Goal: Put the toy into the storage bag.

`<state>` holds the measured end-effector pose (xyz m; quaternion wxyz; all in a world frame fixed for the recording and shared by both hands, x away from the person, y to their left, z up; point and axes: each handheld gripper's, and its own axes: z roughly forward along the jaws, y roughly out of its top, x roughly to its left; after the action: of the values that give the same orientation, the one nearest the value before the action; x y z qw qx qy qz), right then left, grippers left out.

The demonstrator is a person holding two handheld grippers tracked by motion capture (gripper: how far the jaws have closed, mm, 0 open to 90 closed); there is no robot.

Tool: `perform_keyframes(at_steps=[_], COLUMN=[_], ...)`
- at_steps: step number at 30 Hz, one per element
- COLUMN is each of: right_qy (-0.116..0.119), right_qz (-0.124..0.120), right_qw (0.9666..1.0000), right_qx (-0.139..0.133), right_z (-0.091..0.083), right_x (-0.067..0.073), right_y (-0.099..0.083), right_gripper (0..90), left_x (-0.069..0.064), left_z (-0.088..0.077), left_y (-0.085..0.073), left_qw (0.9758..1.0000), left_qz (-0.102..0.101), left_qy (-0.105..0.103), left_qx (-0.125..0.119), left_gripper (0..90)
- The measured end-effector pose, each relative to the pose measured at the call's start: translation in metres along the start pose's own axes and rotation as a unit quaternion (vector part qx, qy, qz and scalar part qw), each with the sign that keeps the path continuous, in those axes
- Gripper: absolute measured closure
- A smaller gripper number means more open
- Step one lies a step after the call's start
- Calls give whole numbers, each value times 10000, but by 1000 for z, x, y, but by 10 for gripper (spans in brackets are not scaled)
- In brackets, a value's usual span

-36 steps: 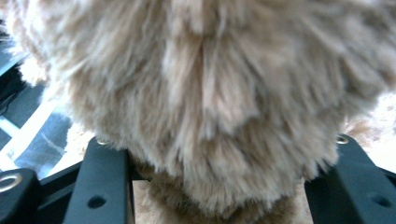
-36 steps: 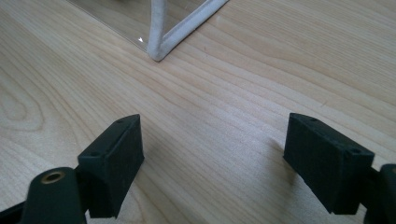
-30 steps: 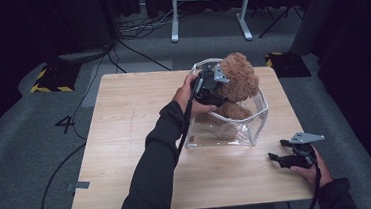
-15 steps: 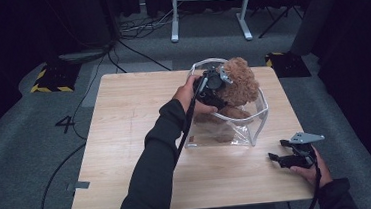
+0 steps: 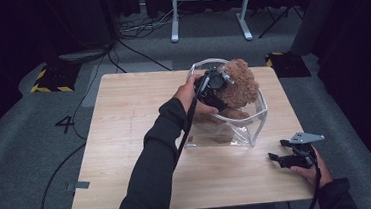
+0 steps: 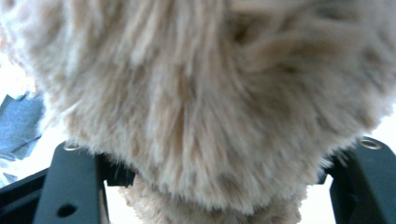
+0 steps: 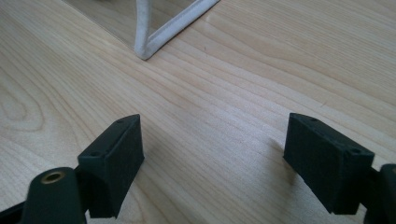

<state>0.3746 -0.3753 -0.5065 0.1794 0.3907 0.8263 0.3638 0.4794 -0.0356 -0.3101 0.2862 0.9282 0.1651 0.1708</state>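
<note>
A fluffy brown teddy bear (image 5: 239, 85) sits upright in a clear plastic bag with white trim (image 5: 259, 121) at the back right of the wooden table (image 5: 134, 118). My left gripper (image 5: 217, 84) is at the bear's head, and its jaws have just been opening. In the left gripper view the fur (image 6: 196, 93) lies between the two wide-set jaws and brushes them loosely. My right gripper (image 5: 277, 158) rests open near the table's front right corner. Its jaws (image 7: 215, 140) hold nothing over bare wood (image 7: 233, 84), with the bag's white corner trim (image 7: 149, 42) just ahead.
Bare tabletop lies left of the bag and along the front. Behind the table stand a white-legged frame (image 5: 206, 7), floor cables (image 5: 133, 43) and black boxes with yellow-black tape (image 5: 51, 80) (image 5: 285, 61). Grey carpet surrounds the table.
The bear's head sits a touch lower in the bag than a second ago. Both hands have kept their places.
</note>
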Motion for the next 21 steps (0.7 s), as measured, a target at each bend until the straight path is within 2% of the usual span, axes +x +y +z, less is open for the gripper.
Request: perform_keyframes(at_steps=[4,10,13,16,21], right_qy=[-1,-1,-1,-2,-2], right_qz=[2,1,0,1,1], right_qw=[10000,10000,10000,10000,10000], right_qx=[-2,-2,-4,-3,-2], right_z=[0,0,0,0,0], right_x=[0,0,0,0,0], right_y=[0,0,0,0,0], right_gripper=[195,195,195,195,195], left_x=[0,3,6,6,5], left_z=[-1,-10,-12,-12,-10], left_y=[0,-5,-7,-9,-8], left_qw=[10000,9993,9989,9988,9991], left_qz=[-36,-170,-255,-274,-197], left_qy=[22,-47,-45,-78,-117], left_qx=[11,-329,-398,-395,-353], left_gripper=[254,243,243,253,272])
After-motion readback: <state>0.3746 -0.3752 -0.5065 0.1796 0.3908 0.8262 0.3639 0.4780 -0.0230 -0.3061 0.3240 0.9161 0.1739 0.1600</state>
